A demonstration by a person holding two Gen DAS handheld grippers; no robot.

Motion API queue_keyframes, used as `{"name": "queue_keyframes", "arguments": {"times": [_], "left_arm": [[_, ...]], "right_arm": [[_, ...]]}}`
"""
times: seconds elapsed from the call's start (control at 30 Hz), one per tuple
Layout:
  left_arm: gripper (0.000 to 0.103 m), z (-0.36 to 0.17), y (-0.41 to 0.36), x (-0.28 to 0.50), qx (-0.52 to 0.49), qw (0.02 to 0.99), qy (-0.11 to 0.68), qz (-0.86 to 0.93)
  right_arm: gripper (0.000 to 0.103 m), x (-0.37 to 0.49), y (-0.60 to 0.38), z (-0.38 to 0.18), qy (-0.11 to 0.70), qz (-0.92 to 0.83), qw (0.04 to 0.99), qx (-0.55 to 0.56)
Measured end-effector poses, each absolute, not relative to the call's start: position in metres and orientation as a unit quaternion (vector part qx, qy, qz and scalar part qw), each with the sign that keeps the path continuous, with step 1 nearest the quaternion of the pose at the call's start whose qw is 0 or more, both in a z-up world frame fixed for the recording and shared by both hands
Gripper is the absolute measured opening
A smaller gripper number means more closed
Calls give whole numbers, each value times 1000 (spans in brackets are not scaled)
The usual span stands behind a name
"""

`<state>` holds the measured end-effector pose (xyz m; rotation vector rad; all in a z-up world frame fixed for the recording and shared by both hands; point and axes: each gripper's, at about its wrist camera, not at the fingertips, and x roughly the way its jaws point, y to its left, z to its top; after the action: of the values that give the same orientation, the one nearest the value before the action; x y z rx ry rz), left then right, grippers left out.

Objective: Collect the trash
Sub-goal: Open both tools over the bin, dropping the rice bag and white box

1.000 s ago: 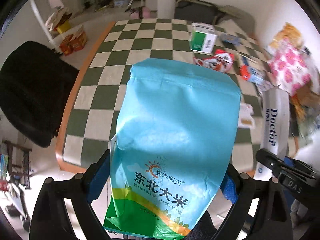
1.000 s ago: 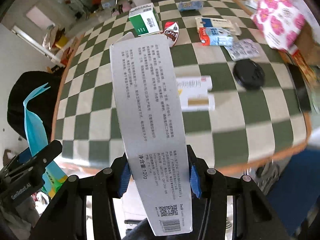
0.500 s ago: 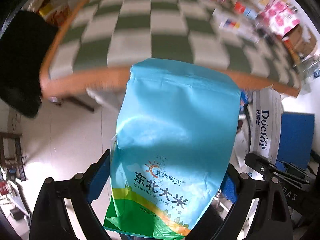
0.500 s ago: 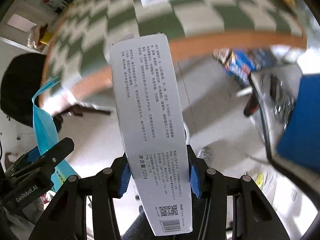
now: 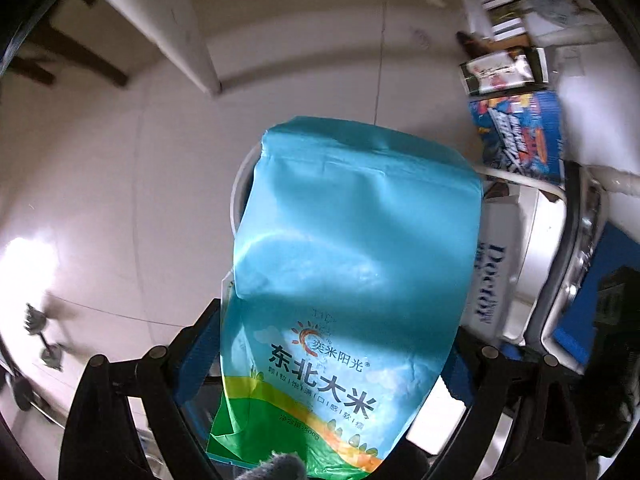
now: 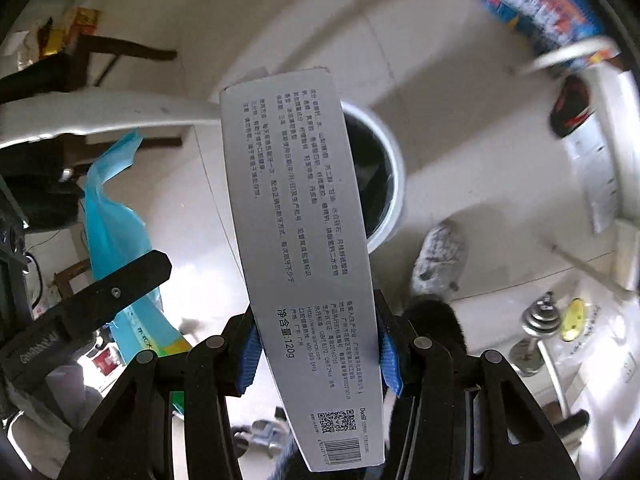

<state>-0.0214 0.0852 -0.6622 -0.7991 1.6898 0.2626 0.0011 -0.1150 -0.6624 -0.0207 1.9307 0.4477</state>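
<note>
The left gripper [image 5: 332, 364] is clamped on a blue rice bag [image 5: 352, 264], and the right gripper [image 6: 318, 346] is clamped on a long grey carton [image 6: 300, 248] whose long axis runs forward along the fingers. Both point down at a white-rimmed bin [image 6: 390, 184] on the floor. The bin lies straight ahead and below, its mouth partly hidden behind each item; judging by the right view, the carton's far end is over the opening, so the right hand seems nearer to dropping.
</note>
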Motion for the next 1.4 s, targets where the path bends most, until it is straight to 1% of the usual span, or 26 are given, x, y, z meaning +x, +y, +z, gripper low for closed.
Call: {"name": "queue_keyframes", "arguments": {"times": [0.1, 0.17, 0.2, 0.23, 0.27, 0.33, 0.5, 0.67, 0.83, 0.97, 1.1, 1.23, 1.4], "left_arm": [[99, -704, 90, -17, -364, 574, 725, 107], [99, -713, 95, -22, -366, 575, 723, 109], [100, -719, 96, -21, -364, 577, 723, 112], [100, -723, 97, -21, -356, 580, 723, 120], [100, -726, 97, -23, -346, 587, 721, 129], [100, -724, 99, -26, -325, 603, 714, 145], [100, -708, 97, -34, -238, 627, 715, 198], [100, -687, 95, -47, -223, 627, 717, 208], [100, -661, 89, -52, -225, 630, 715, 205], [100, -642, 83, -47, -219, 637, 711, 201], [100, -605, 77, -53, -214, 644, 707, 197], [100, -556, 73, -64, -209, 652, 702, 197], [100, -482, 67, -79, -203, 663, 694, 193]], "right_arm": [[51, 2, -105, -721, 830, 198, 520, -16], [53, 2, -99, -753, 839, 207, 502, -19], [55, 4, -98, -766, 843, 211, 495, -22], [69, 5, -96, -777, 845, 213, 489, -26], [86, 8, -96, -785, 845, 213, 489, -26], [98, 12, -98, -791, 841, 214, 496, -26], [103, 17, -96, -777, 807, 195, 552, -82], [103, 15, -92, -751, 776, 185, 589, -132], [103, 15, -97, -723, 759, 178, 608, -150], [103, 9, -102, -683, 746, 178, 624, -150], [102, 1, -109, -638, 733, 177, 640, -148], [102, -9, -117, -579, 722, 182, 653, -142], [102, -24, -127, -499, 710, 191, 663, -140]]}}
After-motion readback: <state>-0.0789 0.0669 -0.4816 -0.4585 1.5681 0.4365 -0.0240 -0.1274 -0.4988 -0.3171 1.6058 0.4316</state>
